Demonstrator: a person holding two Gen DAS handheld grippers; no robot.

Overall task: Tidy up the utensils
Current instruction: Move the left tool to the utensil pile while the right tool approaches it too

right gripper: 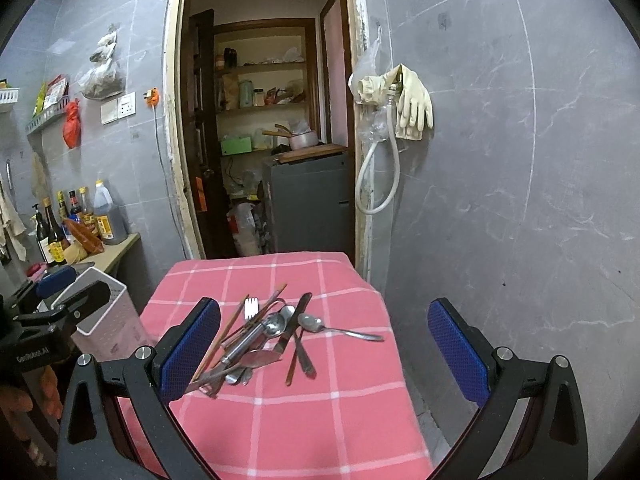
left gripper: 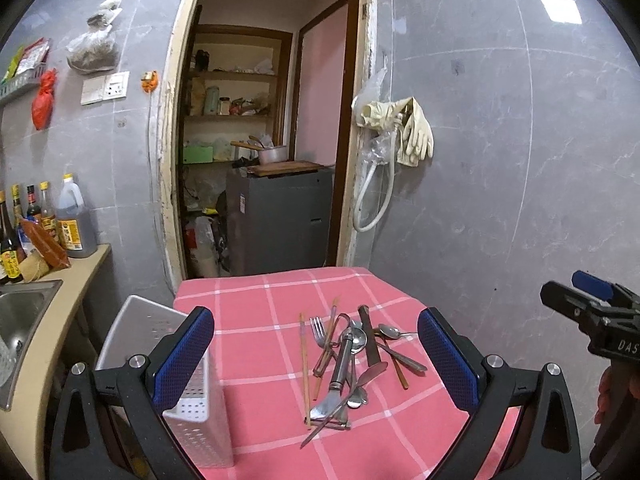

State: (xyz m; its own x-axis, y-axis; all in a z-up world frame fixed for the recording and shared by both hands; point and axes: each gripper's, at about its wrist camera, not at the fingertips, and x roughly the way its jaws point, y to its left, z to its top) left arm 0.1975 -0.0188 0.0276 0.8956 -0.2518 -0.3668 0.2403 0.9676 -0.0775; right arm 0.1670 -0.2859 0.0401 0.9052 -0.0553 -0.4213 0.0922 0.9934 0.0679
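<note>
A heap of utensils lies on the table under a pink checked cloth: forks, spoons, knives and wooden chopsticks tangled together. One spoon sticks out to the right of the heap. A white perforated utensil holder stands at the cloth's left edge. My left gripper is open above the near part of the cloth, the heap between its blue pads. My right gripper is open too, held a little back from the heap with nothing in it.
A counter with a steel sink and sauce bottles runs along the left. Behind the table an open doorway shows shelves and a grey cabinet. Rubber gloves and a hose hang on the grey tiled wall to the right.
</note>
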